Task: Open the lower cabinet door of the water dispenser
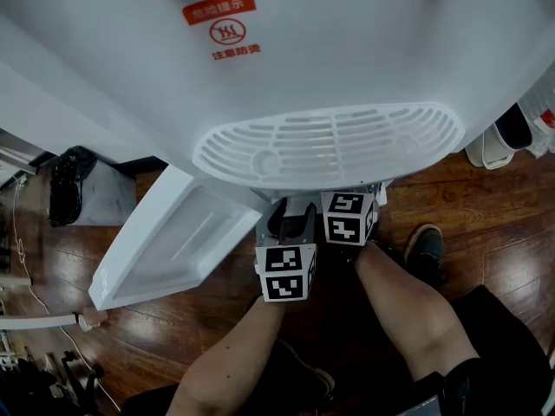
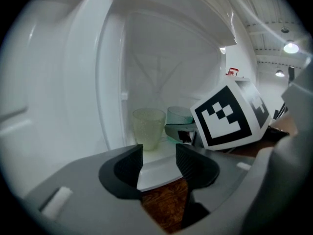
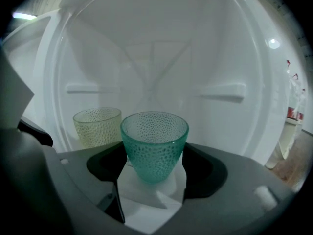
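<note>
Dark, glossy wooden floorboards [image 1: 486, 198] run under a white plastic water dispenser [image 1: 303, 59], whose oval slotted drip tray [image 1: 329, 146] juts out above both grippers. The lower cabinet door [image 1: 165, 245] already stands open, swung out well to the left of the left gripper [image 2: 159, 163]. It is a smooth white moulded panel with shallow recesses on its inner face. The left gripper's dark ribbed jaws are apart and hold nothing, with the edge of the white cabinet floor [image 2: 156, 173] just ahead of them. The right gripper [image 3: 154, 168] has its jaws spread wide on either side of a green cup [image 3: 154, 141], with a sliver of white between each pad and the cup's tapered lower wall. The cup is translucent and dimpled. A pale yellow cup [image 3: 97, 126] of the same pebbled make stands beyond the left jaw, near the curved back wall.
</note>
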